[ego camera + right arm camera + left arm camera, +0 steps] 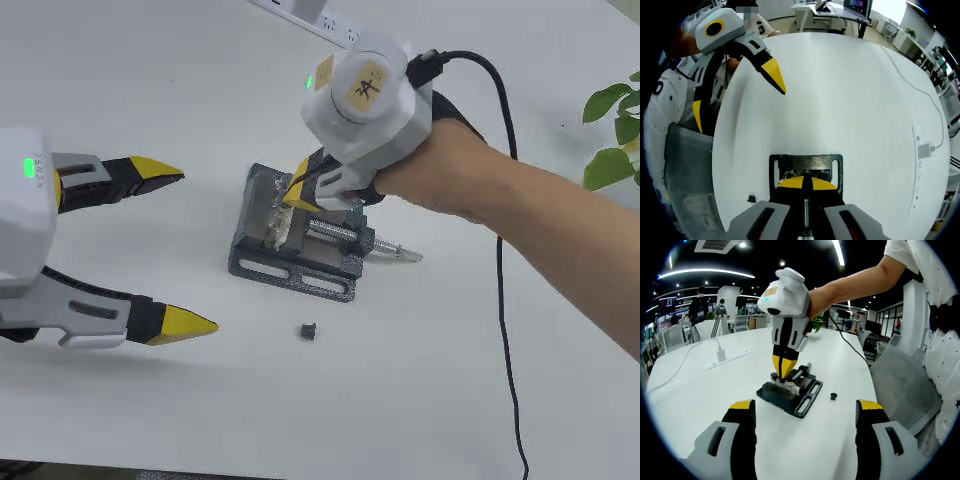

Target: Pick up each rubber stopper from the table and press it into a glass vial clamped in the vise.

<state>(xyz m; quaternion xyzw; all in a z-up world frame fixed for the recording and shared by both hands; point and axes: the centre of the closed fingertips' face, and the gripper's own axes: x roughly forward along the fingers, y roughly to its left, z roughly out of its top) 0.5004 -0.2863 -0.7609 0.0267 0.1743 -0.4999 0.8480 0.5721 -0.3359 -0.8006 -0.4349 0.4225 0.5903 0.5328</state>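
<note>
A grey vise (262,262) stands mid-table with glass vials (277,222) clamped in it. My right gripper (300,192) points down onto the vials, its yellow tips shut together. In the right gripper view the gripper (807,183) sits right over the vise (805,161), touching the vial tops; whether a stopper is under it is hidden. Dark stoppers (773,375) cap vials beside the right gripper (784,369). One loose black stopper (308,331) lies in front of the vise (805,401). My left gripper (180,248) hangs open and empty at the left, well away from the vise.
A white power strip (312,14) lies at the table's far edge. The right gripper's black cable (502,300) trails across the table's right side, near plant leaves (612,130). A white charger (721,355) with its cord lies far left. A mesh chair (900,390) stands beside the table.
</note>
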